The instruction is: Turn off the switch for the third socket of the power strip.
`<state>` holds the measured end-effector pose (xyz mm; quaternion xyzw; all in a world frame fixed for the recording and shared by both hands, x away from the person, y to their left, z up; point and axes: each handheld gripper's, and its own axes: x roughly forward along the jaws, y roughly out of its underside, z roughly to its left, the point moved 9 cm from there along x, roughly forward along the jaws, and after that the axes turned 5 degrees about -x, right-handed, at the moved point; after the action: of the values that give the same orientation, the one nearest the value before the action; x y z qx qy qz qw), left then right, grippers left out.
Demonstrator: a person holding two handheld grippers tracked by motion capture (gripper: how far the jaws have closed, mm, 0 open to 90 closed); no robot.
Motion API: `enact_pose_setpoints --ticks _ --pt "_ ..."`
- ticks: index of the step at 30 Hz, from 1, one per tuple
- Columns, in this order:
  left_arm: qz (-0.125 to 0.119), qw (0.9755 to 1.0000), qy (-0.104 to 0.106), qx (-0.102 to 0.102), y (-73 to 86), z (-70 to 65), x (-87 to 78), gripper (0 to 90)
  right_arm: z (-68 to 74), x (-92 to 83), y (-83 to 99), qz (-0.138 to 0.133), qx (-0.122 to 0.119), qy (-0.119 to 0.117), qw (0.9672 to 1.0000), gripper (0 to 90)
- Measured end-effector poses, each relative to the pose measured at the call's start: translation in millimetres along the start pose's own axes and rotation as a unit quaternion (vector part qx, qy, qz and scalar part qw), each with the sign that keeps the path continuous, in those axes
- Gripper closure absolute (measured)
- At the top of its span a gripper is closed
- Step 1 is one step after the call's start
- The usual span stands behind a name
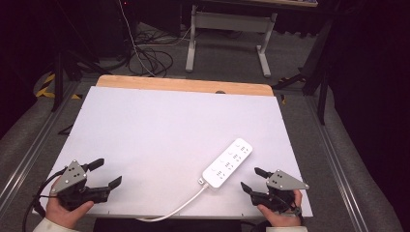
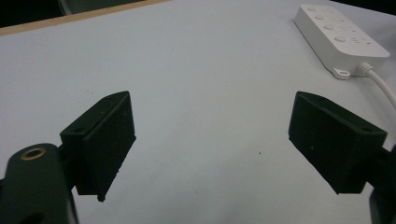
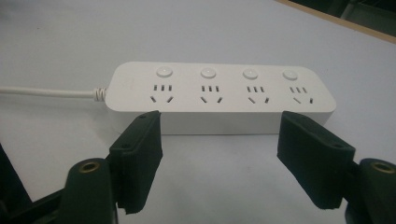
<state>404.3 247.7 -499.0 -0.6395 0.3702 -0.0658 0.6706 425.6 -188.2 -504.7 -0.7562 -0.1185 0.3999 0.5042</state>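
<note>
A white power strip [image 1: 228, 162] with several sockets and round buttons lies slanted on the white table, right of centre. Its white cable [image 1: 180, 207] runs off the front edge. My right gripper [image 1: 254, 179] is open just right of the strip's cable end, facing its long side; in the right gripper view the power strip [image 3: 219, 95] lies just beyond the parted jaws, with its cable [image 3: 46, 92] leading left. My left gripper [image 1: 106, 172] is open near the front left corner, holding nothing. In the left gripper view the power strip [image 2: 341, 37] sits far off to the upper right.
The white table top [image 1: 159, 125] has a wooden strip [image 1: 183, 85] along its far edge. Behind it on the grey floor stand a desk frame [image 1: 229, 36] and loose cables [image 1: 150, 55]. Metal rails [image 1: 29, 154] run along both sides.
</note>
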Motion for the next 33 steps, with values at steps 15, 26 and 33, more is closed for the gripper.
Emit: enact_pose_setpoints --ticks 15,26,33 --pt "0.001 0.9991 -0.020 0.039 -1.5 -4.7 -1.5 15.4 -1.5 -2.0 -1.2 0.002 -0.004 0.005 1.0000 35.0" --pt "0.001 0.9997 -0.015 0.017 -1.4 -3.8 -3.4 17.7 0.2 -2.7 -2.4 0.002 -0.004 0.001 1.0000 35.7" --pt "0.002 0.9996 -0.014 0.024 -1.6 -5.3 -3.3 17.7 -0.3 -3.9 -3.5 0.004 -0.007 0.005 1.0000 35.7"
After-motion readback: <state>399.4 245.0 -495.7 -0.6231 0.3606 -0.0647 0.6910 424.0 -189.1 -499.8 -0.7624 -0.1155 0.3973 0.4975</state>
